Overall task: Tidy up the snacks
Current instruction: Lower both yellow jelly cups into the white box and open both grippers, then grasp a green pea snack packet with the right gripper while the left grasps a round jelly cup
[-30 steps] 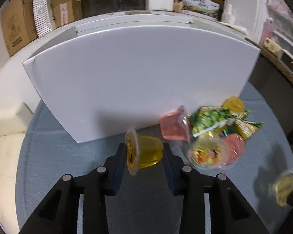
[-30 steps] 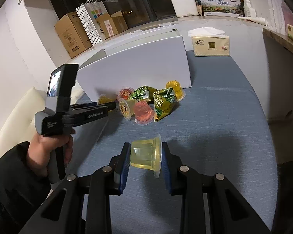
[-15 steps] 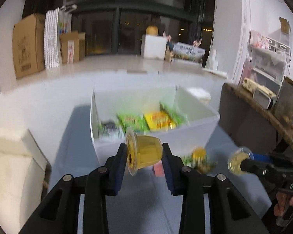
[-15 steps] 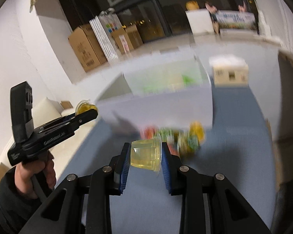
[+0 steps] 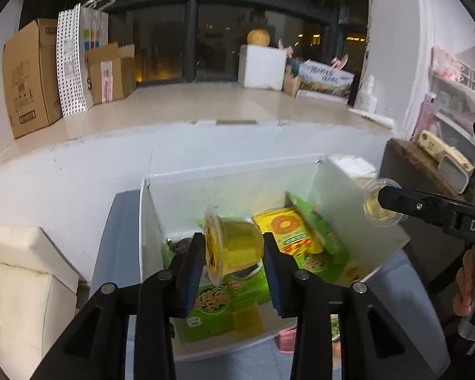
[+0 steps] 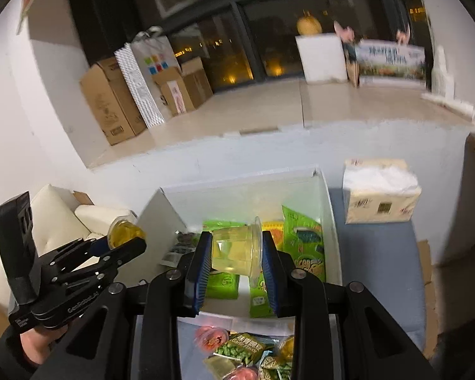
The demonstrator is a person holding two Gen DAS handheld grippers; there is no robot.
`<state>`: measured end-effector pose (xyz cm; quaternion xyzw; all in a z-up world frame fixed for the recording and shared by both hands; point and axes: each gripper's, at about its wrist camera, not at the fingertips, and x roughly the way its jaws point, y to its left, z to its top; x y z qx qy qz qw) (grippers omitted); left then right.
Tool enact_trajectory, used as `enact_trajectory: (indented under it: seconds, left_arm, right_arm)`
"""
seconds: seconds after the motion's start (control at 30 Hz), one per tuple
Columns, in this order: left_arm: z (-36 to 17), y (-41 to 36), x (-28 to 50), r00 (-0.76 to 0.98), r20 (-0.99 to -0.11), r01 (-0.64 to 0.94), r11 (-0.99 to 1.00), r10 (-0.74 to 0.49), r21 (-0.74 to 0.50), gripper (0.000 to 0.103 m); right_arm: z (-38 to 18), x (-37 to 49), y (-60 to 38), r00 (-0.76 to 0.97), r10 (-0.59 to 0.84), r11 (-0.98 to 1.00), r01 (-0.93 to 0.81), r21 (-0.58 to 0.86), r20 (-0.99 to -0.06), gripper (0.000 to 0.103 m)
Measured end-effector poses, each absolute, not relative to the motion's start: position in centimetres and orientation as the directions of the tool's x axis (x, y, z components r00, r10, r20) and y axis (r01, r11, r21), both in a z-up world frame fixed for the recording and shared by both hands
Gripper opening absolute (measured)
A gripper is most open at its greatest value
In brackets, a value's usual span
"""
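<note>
From the left wrist view we see our left gripper (image 5: 232, 255) above the open white box (image 5: 148, 221), with an orange-yellow jelly cup (image 5: 231, 247) lying on its side between the blue pads; the jaws are opening, and a narrow gap shows between the left pad and the cup's foil rim, while on the right side we cannot tell whether the pad touches the cup's base. Below the cup, the box holds green snack packets (image 5: 215, 300) and a yellow packet (image 5: 288, 234) leaning near the far right wall. At the right edge our right gripper (image 5: 383, 204) reaches in over the box's right wall, carrying a pale yellow jelly cup (image 5: 372, 204), with fingers of the hand (image 5: 465, 288) on its handle. From the right wrist view we see that pale cup (image 6: 237, 251) clamped sideways between the right gripper's (image 6: 237, 255) blue pads, jaws nearly closed on it, poised above the same box (image 6: 331, 221). More loose snacks (image 6: 243, 353) lie on the blue-grey table (image 6: 380, 278) in front of the box, a tissue pack (image 6: 380, 196) stands just right of it, and the left gripper (image 6: 123, 242) with its orange cup (image 6: 123, 231) appears at the left.
</note>
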<state>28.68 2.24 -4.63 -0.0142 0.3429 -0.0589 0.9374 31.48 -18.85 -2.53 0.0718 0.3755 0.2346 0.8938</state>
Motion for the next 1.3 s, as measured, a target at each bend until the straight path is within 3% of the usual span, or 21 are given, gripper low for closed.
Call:
enact_trajectory:
  seconds: [0.03, 0.07, 0.1, 0.13, 0.7, 1.0, 1.3]
  left_arm:
    - [-4.9, 2.3, 28.8, 0.754, -0.647, 0.099, 0.993, -0.114, -0.061, 0.069]
    - [-5.1, 2.5, 28.7, 0.750, -0.652, 0.092, 0.994, -0.113, -0.067, 0.096]
    - [-5.3, 2.7, 28.5, 0.752, -0.648, 0.092, 0.993, -0.121, -0.079, 0.103]
    - [-5.3, 2.8, 28.2, 0.757, -0.639, 0.100, 0.991, -0.132, -0.087, 0.103]
    - [-2.3, 0.8, 19.9, 0.789, -0.601, 0.116, 0.991, -0.129, -0.062, 0.103]
    - [-4.0, -1.2, 11.7, 0.783, -0.603, 0.117, 0.988, -0.153, -0.099, 0.103]
    - [-7.8, -1.1, 7.0, 0.742, -0.652, 0.086, 0.986, -0.157, -0.140, 0.103]
  right_arm:
    - [-3.0, 31.6, -19.0, 0.603, 0.467, 0.883, -0.356, 0.306, -0.647, 0.049]
    - [-3.3, 31.7, -19.2, 0.607, 0.460, 0.887, -0.344, 0.308, -0.648, 0.063]
    - [-3.6, 31.5, -19.5, 0.616, 0.459, 0.888, -0.336, 0.314, -0.640, 0.093]
    - [-3.7, 31.1, -19.9, 0.633, 0.469, 0.883, -0.339, 0.325, -0.615, 0.102]
    - [-1.0, 21.9, -23.7, 0.683, 0.453, 0.892, -0.349, 0.289, -0.574, 0.103]
    - [-5.7, 14.8, -25.6, 0.657, 0.441, 0.896, -0.363, 0.256, -0.611, 0.103]
    - [-11.6, 15.2, -25.9, 0.593, 0.441, 0.896, -0.326, 0.300, -0.674, 0.103]
